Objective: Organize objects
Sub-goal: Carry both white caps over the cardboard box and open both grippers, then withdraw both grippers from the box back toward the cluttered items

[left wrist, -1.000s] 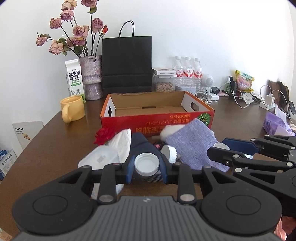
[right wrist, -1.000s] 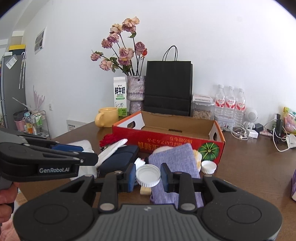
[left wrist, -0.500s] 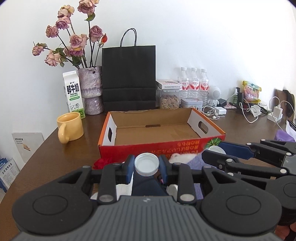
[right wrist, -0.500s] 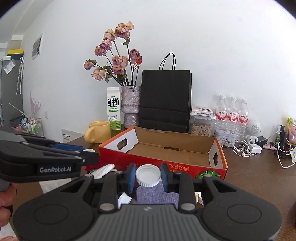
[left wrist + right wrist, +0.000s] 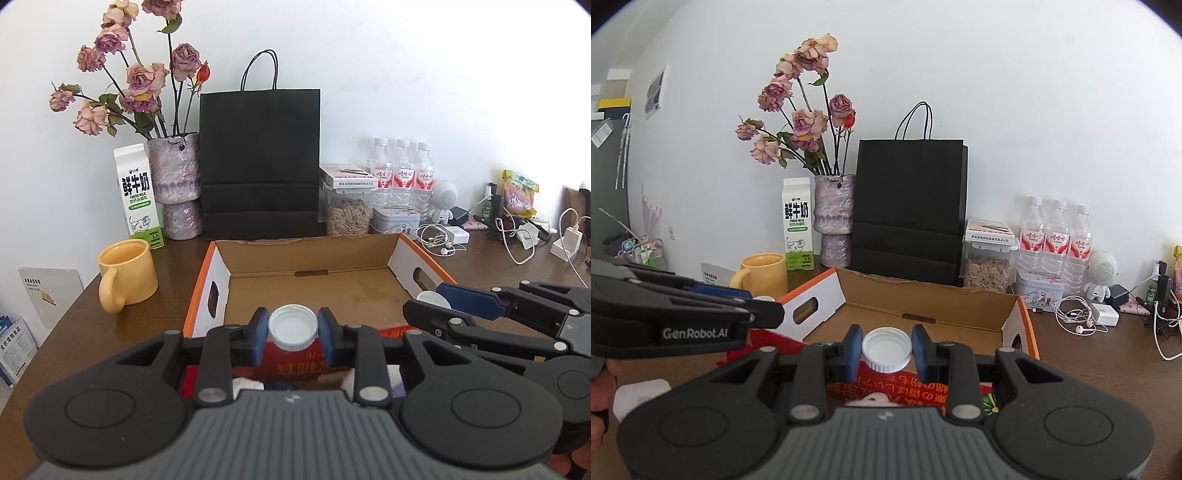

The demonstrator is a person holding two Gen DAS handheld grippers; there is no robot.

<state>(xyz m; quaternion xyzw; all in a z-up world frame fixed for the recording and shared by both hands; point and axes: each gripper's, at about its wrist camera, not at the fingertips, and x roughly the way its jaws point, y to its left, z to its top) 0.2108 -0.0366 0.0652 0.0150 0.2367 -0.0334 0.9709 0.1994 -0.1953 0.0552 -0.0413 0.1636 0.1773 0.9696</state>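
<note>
Two white bottle caps are held up, one per gripper: the left gripper (image 5: 292, 329) is clamped on a white cap (image 5: 293, 327), the right gripper (image 5: 886, 349) on another white cap (image 5: 886, 349) (both open side up). Both hang over the near wall of the open cardboard box (image 5: 314, 280) on the brown surface (image 5: 92, 321)

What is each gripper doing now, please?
Left gripper: closed on a white bottle cap.
Right gripper: closed on another white cap.
</note>
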